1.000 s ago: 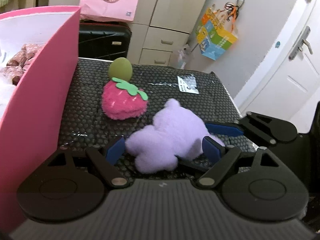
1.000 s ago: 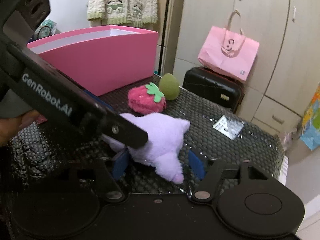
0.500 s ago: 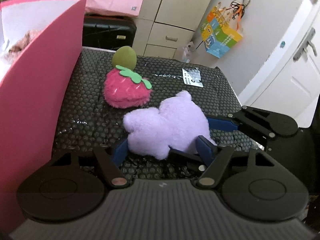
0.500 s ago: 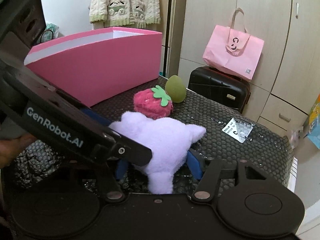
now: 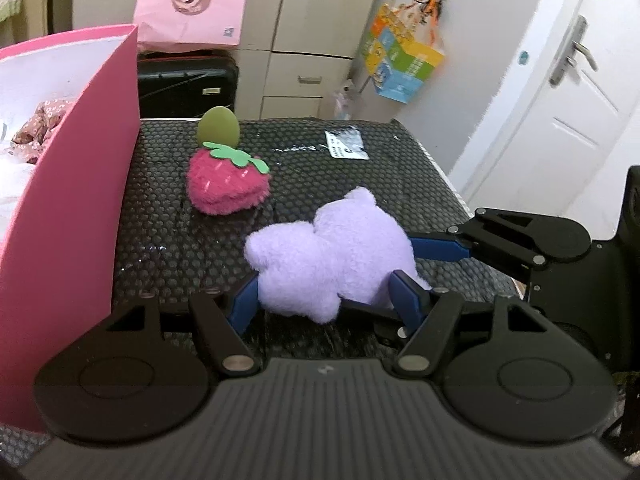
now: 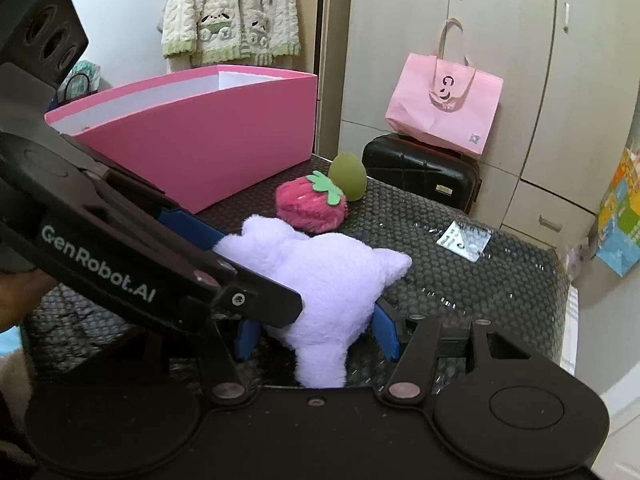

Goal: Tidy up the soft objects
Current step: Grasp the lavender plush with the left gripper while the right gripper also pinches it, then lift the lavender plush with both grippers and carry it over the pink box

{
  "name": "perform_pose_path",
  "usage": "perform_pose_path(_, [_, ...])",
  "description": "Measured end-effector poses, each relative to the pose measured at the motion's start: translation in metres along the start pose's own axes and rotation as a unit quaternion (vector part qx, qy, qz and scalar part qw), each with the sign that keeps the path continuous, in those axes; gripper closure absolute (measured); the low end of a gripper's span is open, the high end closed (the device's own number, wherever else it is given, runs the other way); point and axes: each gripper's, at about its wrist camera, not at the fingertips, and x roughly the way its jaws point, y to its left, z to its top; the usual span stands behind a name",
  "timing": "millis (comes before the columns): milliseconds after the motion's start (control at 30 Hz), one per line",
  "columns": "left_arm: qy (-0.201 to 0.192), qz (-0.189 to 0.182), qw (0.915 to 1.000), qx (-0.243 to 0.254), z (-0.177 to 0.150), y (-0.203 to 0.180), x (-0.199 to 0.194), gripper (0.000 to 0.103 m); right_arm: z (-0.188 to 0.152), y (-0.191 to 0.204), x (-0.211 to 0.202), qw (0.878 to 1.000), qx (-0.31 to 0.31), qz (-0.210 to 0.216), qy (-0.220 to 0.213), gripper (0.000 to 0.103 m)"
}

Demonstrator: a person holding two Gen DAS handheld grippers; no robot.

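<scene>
1. The lilac plush toy [image 5: 332, 256] is seen nearest to both cameras, lying on the black bubble-textured cover of the bench [image 5: 168, 240], and it is gripped from two sides at once.
2. The left hand-held gripper [image 5: 326, 300] is clenched on the near part of the toy: its blue pads [image 5: 242, 304] are pressed into the fur on either side.
3. The right hand-held gripper [image 6: 316, 332] is clamped on another part of the same toy, with a plush limb squeezed out between its blue pads [image 6: 386, 330]; its jaws are closing further (the fur is already pressed in at both sides).
4. In the left wrist view the right hand-held gripper is seen reaching in from the right, one blue finger laid against the toy's flank.
5. In the right wrist view the left tool is seen crossing the frame from the left, lettered "GenRobot.AI"; part of a hand [image 6: 16, 300] is visible at the left edge.
6. Just beyond the toy a pink strawberry plush [image 5: 226, 184] is seen on the bench, with a green egg-shaped object [image 5: 218, 128] directly behind it, touching or nearly so.
7. A pink box [image 5: 76, 200] is set along the left side of the bench, open at the top (something floral is partly visible inside).
8. A white label [image 5: 346, 146] is stuck on the far part of the cover.
9. Behind the bench a black suitcase [image 5: 186, 84] is seen, with a pink bag [image 5: 188, 4] on top of it.
</scene>
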Motion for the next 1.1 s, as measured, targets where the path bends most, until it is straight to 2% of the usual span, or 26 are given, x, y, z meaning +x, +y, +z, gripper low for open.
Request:
perform_pose_path(500, [0.004,-0.034,0.9974,0.064,-0.034,-0.011,-0.064,0.035,-0.014,0.058,-0.050,0.999,0.031,-0.029,-0.006,0.040])
perform_pose_path(900, [0.039,-0.054,0.9963,0.055,-0.063,0.004,-0.112,0.034,-0.016,0.115,-0.075,0.999,0.026,-0.015,0.019,0.040])
perform_pose_path(1100, [0.059,-0.058,0.9924,0.091,-0.068,0.016,-0.145,0.034,-0.007,0.152,-0.086,1.000,0.000,-0.006,0.028,0.040])
